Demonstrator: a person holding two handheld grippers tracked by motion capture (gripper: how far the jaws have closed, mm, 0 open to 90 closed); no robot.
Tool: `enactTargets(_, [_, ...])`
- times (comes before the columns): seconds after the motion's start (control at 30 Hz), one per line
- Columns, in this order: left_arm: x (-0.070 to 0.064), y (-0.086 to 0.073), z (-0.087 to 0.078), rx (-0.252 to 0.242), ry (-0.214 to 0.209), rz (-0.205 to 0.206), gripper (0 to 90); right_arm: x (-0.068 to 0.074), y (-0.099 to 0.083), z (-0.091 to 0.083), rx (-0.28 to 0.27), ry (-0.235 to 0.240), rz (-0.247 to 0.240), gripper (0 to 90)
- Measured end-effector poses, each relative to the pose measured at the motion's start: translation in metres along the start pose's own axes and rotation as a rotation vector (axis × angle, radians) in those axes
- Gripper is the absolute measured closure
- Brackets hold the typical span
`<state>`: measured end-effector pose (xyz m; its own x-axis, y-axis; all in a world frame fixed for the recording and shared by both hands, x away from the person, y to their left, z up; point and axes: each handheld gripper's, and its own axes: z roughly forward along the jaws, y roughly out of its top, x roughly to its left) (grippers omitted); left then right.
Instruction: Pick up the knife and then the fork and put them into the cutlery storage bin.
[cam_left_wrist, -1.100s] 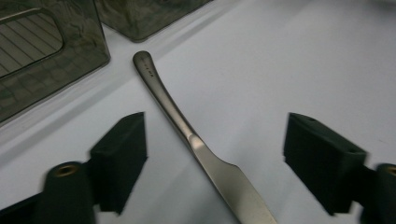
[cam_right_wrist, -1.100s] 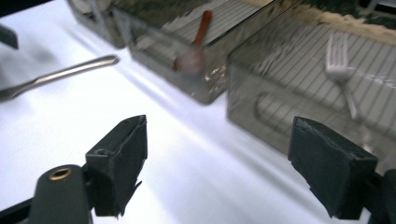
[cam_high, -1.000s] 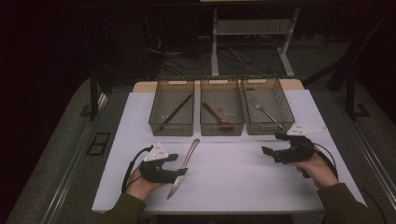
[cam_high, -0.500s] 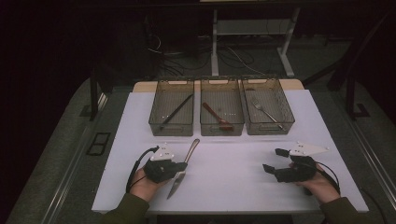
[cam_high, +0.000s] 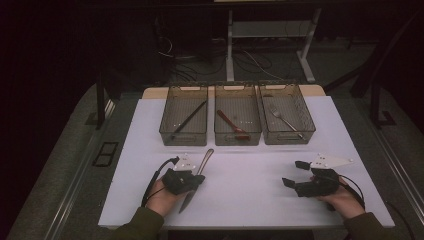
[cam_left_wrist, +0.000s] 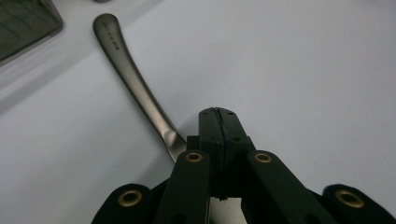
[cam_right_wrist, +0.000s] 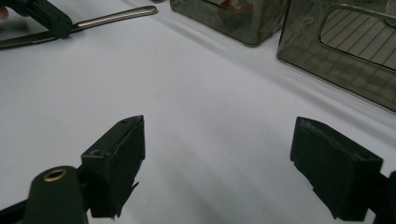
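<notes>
A metal table knife (cam_high: 206, 156) lies on the white table sheet (cam_high: 250, 200), handle toward the trays. My left gripper (cam_high: 199, 179) rests over its middle with jaws shut. In the left gripper view the shut jaws meet at a thin seam (cam_left_wrist: 218, 116) and the knife handle (cam_left_wrist: 135, 84) runs out beside and beneath them, so they do not clamp it. My right gripper (cam_high: 293, 173) hovers low at the right front, open and empty. The right gripper view shows its open jaws (cam_right_wrist: 219, 140) over bare sheet, with the knife (cam_right_wrist: 116, 16) and left gripper (cam_right_wrist: 51, 21) far off.
Three clear trays stand side by side at the back: the left tray (cam_high: 183, 142) holds a dark stick, the middle tray (cam_high: 237, 142) a red utensil, the right tray (cam_high: 290, 141) a fork (cam_high: 282, 117). Dark floor and table legs lie beyond.
My right gripper has drawn back toward the near edge and to the right, still open. The left gripper and the knife have stayed in place.
</notes>
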<state>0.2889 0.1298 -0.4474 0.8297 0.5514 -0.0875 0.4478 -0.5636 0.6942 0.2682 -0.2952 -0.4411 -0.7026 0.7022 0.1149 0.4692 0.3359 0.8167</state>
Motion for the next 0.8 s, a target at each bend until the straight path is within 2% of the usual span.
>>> enactTargets(0.37, [-0.001, 0.000, -0.003, 0.031, 0.026, 0.015, 88.9, -0.001, 0.000, 0.000, 0.000, 0.003, -0.004, 17.2])
enactTargets(0.57, [0.000, -0.001, -0.007, 0.049, 0.070, 0.036, 88.9, -0.001, 0.000, -0.001, -0.005, 0.003, -0.013, 17.2])
enactTargets(0.8, [0.010, -0.005, -0.013, 0.051, 0.110, 0.014, 88.9, -0.001, 0.000, -0.001, -0.007, 0.004, -0.013, 17.2])
